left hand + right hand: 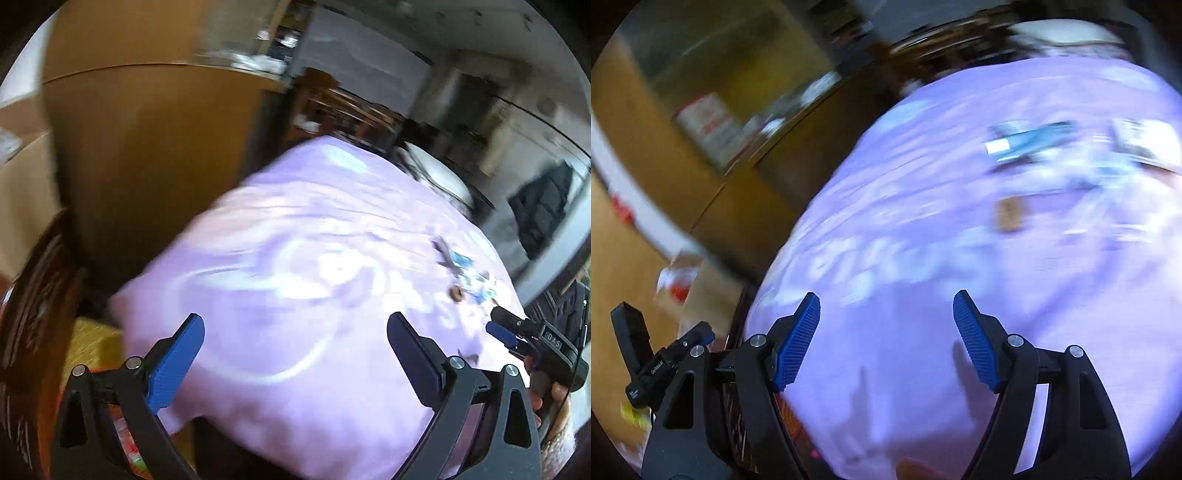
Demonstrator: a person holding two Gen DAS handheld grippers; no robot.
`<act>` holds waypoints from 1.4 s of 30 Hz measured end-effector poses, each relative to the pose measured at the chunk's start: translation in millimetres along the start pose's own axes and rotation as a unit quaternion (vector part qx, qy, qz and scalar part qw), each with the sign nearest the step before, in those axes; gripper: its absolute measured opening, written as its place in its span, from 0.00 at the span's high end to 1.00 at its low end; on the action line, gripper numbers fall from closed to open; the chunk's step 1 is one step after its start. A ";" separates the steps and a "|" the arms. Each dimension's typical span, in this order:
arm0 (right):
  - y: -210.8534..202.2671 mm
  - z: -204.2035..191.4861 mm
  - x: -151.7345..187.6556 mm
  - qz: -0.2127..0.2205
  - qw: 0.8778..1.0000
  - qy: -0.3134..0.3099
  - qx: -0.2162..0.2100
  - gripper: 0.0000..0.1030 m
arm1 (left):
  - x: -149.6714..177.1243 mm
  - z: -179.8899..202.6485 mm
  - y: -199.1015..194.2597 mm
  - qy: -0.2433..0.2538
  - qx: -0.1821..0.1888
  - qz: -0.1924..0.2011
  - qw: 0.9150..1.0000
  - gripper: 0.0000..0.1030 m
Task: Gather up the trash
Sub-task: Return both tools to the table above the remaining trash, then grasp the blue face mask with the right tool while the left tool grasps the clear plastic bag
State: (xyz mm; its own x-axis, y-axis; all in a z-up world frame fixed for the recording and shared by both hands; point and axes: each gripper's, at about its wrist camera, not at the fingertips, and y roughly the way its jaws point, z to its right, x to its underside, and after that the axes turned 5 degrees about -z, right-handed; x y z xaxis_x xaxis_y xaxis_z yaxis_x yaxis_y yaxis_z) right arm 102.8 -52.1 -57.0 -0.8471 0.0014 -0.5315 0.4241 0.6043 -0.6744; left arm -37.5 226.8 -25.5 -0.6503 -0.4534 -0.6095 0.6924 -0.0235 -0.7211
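A lilac cloth (pixel 295 258) with pale lettering covers a round table. Scraps of trash lie on it at the far right: blue and white wrapper bits (pixel 472 273) and a small brown piece (pixel 455 294). In the right wrist view the same blue wrapper (pixel 1030 142), a white packet (pixel 1145 142) and the brown piece (pixel 1008 216) lie blurred ahead of my right gripper (pixel 886 321), which is open and empty. My left gripper (pixel 295 332) hangs over the cloth's near part, open wide with nothing between its fingers. The right gripper (pixel 502 328) also shows at the right edge of the left wrist view.
A tall wooden cabinet (pixel 155 147) stands behind the table on the left. A dark patterned bag (pixel 33 314) with colourful contents sits low at the left. A white round object (pixel 439 173) lies at the table's far side. Cardboard boxes (pixel 701 288) stand left in the right wrist view.
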 end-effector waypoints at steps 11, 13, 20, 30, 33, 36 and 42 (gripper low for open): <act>-31.7 108.6 -65.1 0.090 0.984 0.110 0.106 0.30 | -52.3 147.8 63.8 0.101 0.109 -0.005 0.989 0.06; -14.3 115.7 -72.5 0.085 0.982 0.115 0.122 0.34 | -53.5 162.2 71.8 0.105 0.115 -0.001 0.988 0.06; 42.2 138.2 -95.9 0.055 0.980 0.132 0.140 0.41 | -61.9 179.4 102.9 0.115 0.111 -0.014 0.987 0.06; 51.9 145.3 -98.6 0.058 0.979 0.099 0.170 0.55 | -72.2 201.2 144.5 0.135 0.112 -0.035 0.984 0.06; 46.1 151.6 -96.4 0.056 0.980 0.107 0.158 0.73 | -71.4 208.8 153.4 0.141 0.120 -0.045 0.982 0.06; 31.3 159.4 -89.5 0.064 0.982 0.130 0.124 0.81 | -66.9 222.1 158.0 0.166 0.127 -0.049 0.977 0.06; -6.7 168.2 -80.2 0.096 0.980 0.154 0.082 0.85 | -51.1 266.8 174.7 0.226 0.156 -0.075 0.959 0.06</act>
State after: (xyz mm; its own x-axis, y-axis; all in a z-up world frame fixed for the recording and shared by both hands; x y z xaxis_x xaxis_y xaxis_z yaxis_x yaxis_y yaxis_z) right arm 221.7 -190.4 -96.1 -0.7925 0.3575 -0.4940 0.6094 0.4332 -0.6641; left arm 200.1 8.1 -32.5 -0.7694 0.0067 -0.6387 0.5951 -0.3560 -0.7205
